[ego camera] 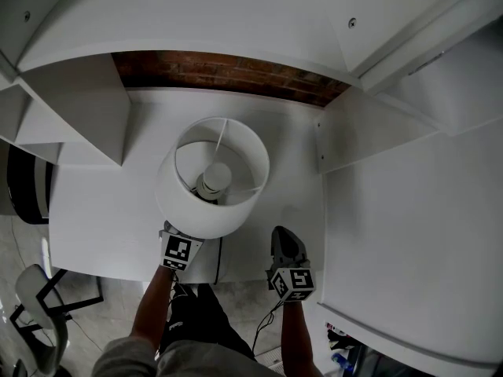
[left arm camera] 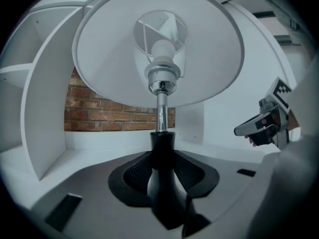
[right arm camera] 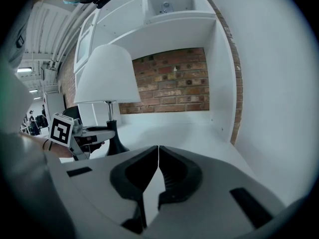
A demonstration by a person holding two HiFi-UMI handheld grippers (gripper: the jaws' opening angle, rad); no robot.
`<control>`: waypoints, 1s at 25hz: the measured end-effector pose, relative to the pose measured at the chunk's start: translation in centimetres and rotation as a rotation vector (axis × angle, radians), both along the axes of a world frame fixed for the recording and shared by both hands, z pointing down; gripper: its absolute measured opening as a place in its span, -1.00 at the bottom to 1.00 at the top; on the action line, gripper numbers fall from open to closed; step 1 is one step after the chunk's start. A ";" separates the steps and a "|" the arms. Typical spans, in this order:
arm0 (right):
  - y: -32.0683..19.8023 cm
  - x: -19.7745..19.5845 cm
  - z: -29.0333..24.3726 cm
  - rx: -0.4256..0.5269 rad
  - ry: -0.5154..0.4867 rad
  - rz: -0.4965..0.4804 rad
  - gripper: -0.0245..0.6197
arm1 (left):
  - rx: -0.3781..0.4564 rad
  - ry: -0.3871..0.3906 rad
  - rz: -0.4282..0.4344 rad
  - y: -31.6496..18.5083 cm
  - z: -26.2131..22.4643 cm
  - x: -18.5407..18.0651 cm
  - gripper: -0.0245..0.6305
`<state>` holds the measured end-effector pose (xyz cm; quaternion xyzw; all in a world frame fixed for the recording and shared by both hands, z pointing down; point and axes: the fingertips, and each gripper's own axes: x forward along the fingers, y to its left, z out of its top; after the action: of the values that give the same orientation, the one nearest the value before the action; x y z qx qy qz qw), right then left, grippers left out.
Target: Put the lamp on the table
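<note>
Jaws of the left hand-held gripper (left arm camera: 162, 156) are clamped on the narrow neck of the black flared foot of the table lamp (left arm camera: 124, 59), which also has a white drum shade and a chrome stem. The lamp stands upright, with the bulb showing inside the open top of the shade in the head view. In the right gripper view the lamp's foot appears to sit on the white bench (ego camera: 102, 226), though whether its full weight rests there cannot be told. The left hand-held gripper reaches in from the lamp's front side, mostly under the shade. The right hand-held gripper (right arm camera: 158, 151) hangs near the lamp's right side, clear of it, its jaws together with nothing between them. Behind the lamp runs a red-brown brick wall (ego camera: 228, 73). White shelving (ego camera: 75, 116) rises on the lamp's left, and a white panel (ego camera: 361, 128) closes off the lamp's right. A black cord (ego camera: 218, 261) drops over the bench edge just in front of the lamp.
</note>
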<state>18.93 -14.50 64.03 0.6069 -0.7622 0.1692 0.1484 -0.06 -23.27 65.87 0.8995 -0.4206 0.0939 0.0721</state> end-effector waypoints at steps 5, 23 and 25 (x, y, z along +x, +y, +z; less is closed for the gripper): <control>0.1 -0.7 -0.7 0.002 0.001 -0.005 -0.85 | -0.005 0.006 -0.008 0.3 0.1 -0.2 -0.51; 2.0 -1.5 -0.8 0.002 0.002 0.011 -0.85 | 0.027 0.009 -0.004 1.2 0.5 -0.5 -0.51; 2.1 -1.5 -0.7 0.011 -0.001 0.018 -0.85 | 0.027 0.006 -0.003 1.3 0.5 -0.5 -0.51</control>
<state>17.41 -12.37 63.29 0.6144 -0.7579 0.1664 0.1431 -0.58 -21.99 66.37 0.9000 -0.4230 0.0855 0.0616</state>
